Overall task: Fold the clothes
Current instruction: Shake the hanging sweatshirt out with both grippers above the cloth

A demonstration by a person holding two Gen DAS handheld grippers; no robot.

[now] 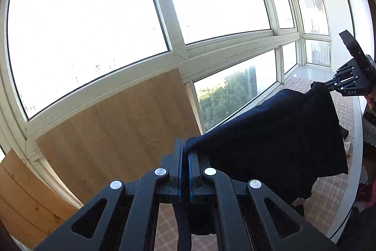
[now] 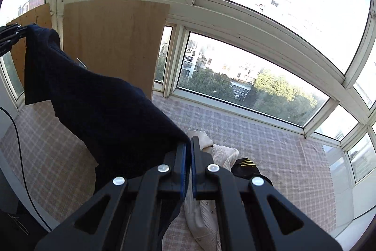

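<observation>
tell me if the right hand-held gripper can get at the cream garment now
Probably not: the right hand-held gripper is shut on the navy garment, so it isn't free for the cream garment below.

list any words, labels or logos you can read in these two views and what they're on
"DAS": white letters on the black body of the right tool, seen from the left wrist view, where it grips the dark navy garment.
Yellow stripe mark on a black garment beside the cream clothes: lines only, no letters.
Nothing else is readable; the buildings outside are too far and washed out.
</observation>
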